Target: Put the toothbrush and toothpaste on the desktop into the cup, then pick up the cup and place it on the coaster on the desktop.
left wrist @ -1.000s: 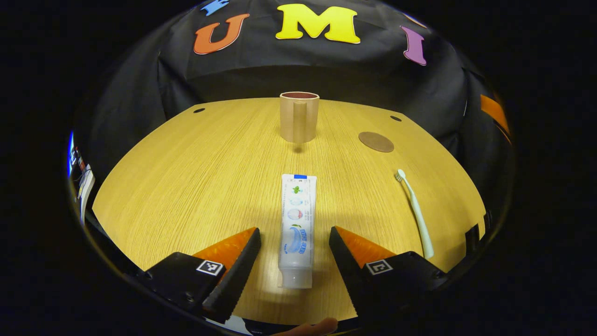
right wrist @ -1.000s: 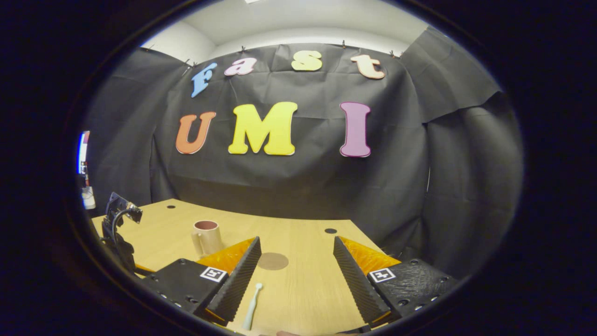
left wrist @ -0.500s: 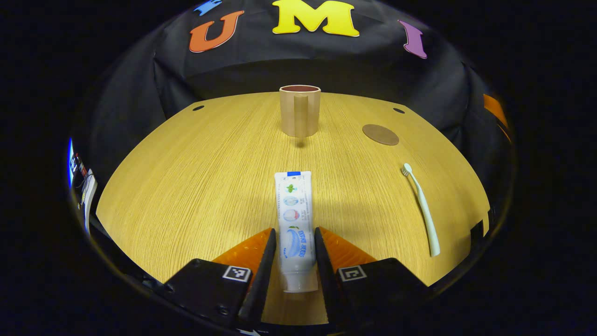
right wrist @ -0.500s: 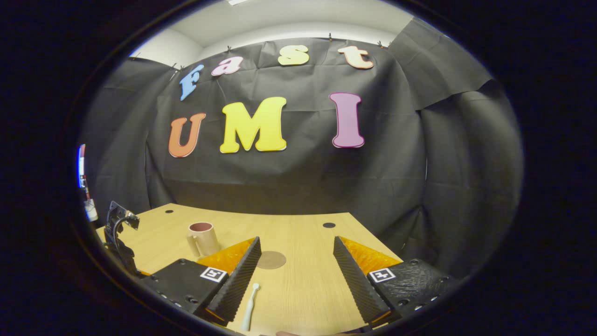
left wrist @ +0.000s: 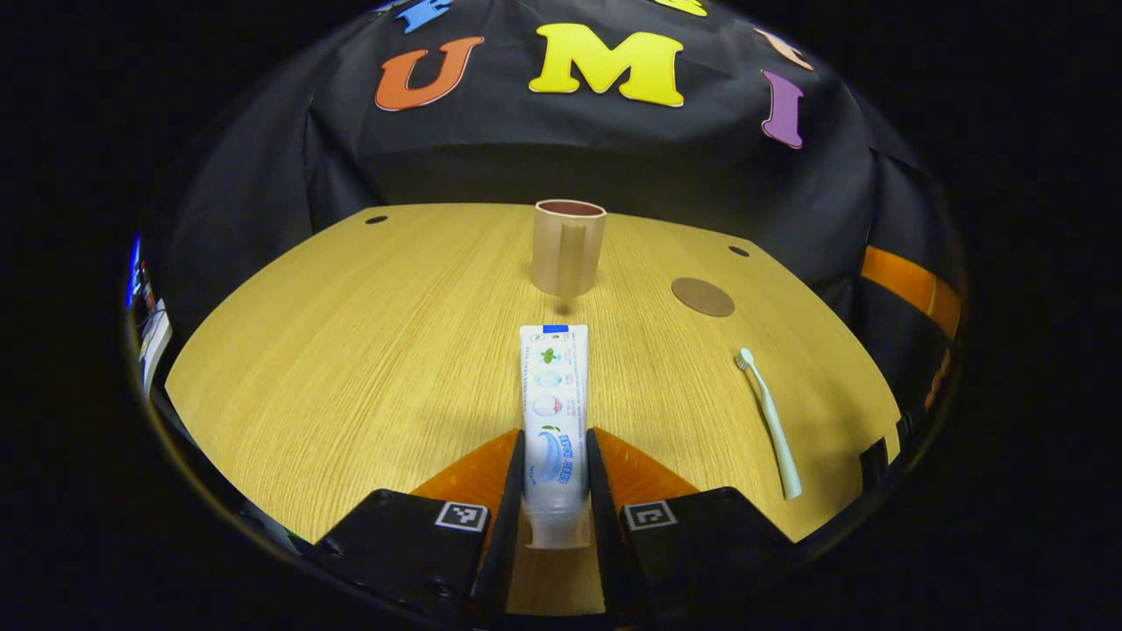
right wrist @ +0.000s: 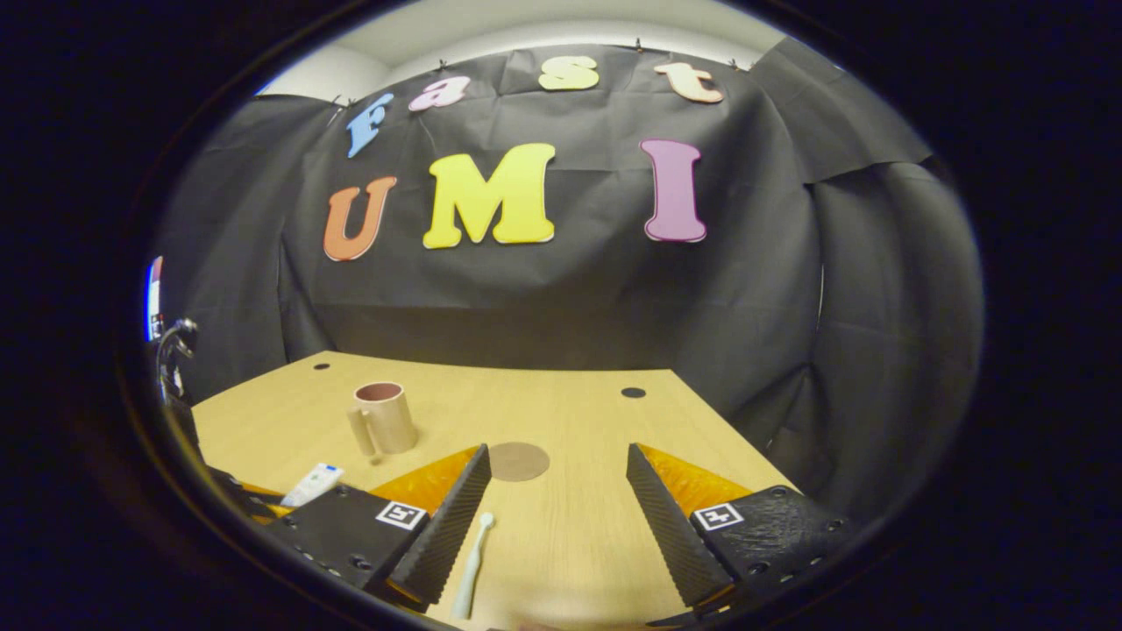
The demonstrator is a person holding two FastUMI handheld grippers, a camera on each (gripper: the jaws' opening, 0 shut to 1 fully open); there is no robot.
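My left claw point(left wrist: 554, 491) was squeezed on the toothpaste point(left wrist: 552, 412) near its cap end | the tube's long side pointed away from me at the cup point(left wrist: 568, 247) | my right claw point(right wrist: 554, 517) was wide apart | the toothbrush point(right wrist: 473, 565) lay flat on the desk point(left wrist: 351, 350), brush end toward the coaster point(right wrist: 518, 461)
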